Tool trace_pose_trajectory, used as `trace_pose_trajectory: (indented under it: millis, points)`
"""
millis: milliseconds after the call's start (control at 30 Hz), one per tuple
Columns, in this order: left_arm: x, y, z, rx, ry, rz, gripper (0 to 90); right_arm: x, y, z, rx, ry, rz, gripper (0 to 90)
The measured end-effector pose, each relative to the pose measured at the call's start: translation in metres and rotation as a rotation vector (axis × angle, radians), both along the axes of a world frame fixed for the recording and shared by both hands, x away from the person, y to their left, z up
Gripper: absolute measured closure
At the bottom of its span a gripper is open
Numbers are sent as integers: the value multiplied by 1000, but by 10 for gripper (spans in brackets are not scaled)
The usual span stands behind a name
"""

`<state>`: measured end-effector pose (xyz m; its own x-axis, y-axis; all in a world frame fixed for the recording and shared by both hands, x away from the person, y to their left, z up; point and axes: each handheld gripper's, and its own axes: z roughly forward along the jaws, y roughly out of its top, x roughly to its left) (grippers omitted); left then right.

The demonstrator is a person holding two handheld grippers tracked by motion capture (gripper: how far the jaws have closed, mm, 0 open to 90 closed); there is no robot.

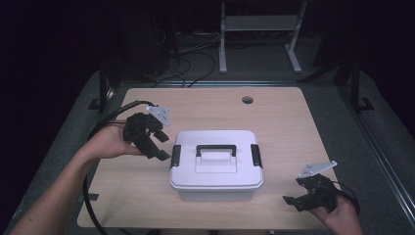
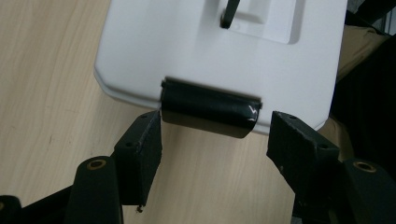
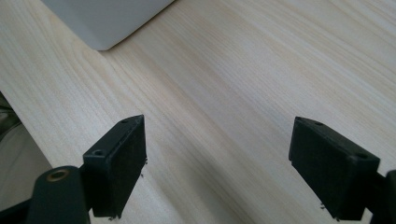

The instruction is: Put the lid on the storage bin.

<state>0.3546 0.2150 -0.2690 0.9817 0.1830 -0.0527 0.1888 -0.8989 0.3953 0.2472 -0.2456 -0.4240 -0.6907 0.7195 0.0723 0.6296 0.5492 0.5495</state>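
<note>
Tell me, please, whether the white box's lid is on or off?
On: the lid sits flat on the white box, handle folded down, both black latches down over its edges.

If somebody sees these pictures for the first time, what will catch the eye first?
First, the white box with its black handle, in the middle of the wooden table. Next, the left gripper, jaws open, right at the black latch on the box's left side. The right gripper hovers open near the table's front right corner.

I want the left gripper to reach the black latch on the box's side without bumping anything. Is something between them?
Nothing visible. The left gripper is open right in front of the black latch of the white box, with bare table between.
</note>
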Motion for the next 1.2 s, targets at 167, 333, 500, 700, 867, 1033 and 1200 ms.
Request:
trace_pose_trajectory:
  millis: [167,333,500,700,867,1033,1200]
  points:
    - [0,6,-7,0,11,15,321,0,0,0,-2,2,1,184]
    - [-2,12,-12,-7,16,26,316,-1,1,0,-2,1,1,185]
    - [-2,22,-19,-8,20,46,296,-1,1,0,-3,1,2,184]
    - [-3,33,-27,-11,32,68,288,0,1,0,-5,1,4,185]
    - [-4,39,-34,-16,34,81,280,-1,1,0,-6,2,2,185]
    - [-6,44,-44,-18,47,96,276,-2,-1,0,-2,2,-1,184]
    - [-7,50,-55,-9,55,108,268,-2,-1,-1,-2,2,-2,184]
